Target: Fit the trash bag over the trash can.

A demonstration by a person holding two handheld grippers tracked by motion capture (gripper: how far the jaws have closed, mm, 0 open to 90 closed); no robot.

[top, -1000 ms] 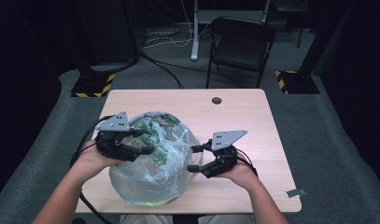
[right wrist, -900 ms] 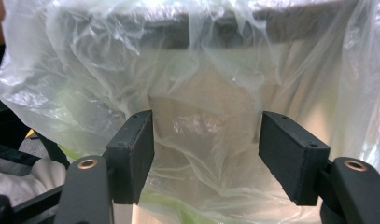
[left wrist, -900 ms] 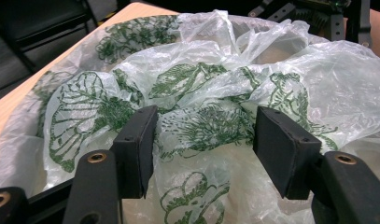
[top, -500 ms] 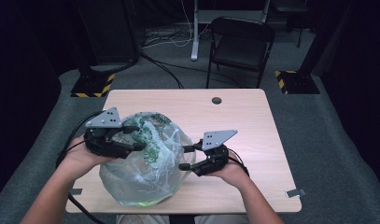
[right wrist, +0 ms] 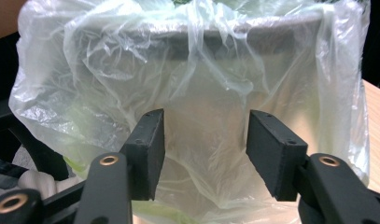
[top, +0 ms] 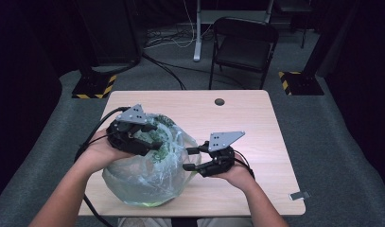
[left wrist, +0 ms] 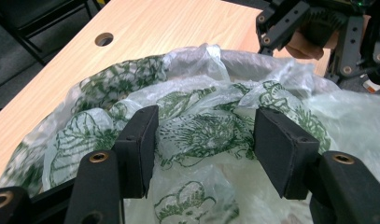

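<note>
A translucent plastic bag (top: 152,182) with green print lines a grey bin and stands at the table's front left. My left gripper (top: 151,137) hovers over the bag's top. In the left gripper view its jaws (left wrist: 204,140) stand apart, with crumpled printed film (left wrist: 201,130) lying loosely between the pads. My right gripper (top: 187,159) points at the bag's right side. Its jaws (right wrist: 204,140) have just been closing and are still apart. The bag's wall (right wrist: 206,93) bulges just ahead of them, unpinched. The bin's grey rim (right wrist: 253,25) shows through the film.
The wooden table (top: 256,123) has a round cable hole (top: 220,101) at its far edge and a small tag (top: 299,195) at the front right corner. A folding chair (top: 244,42) stands behind it. Striped stand bases (top: 93,85) sit on the floor.
The left hand has shifted over the bag's top and risen slightly, and the film has gathered up with it. The right gripper's jaws have narrowed while that hand stayed in place.
</note>
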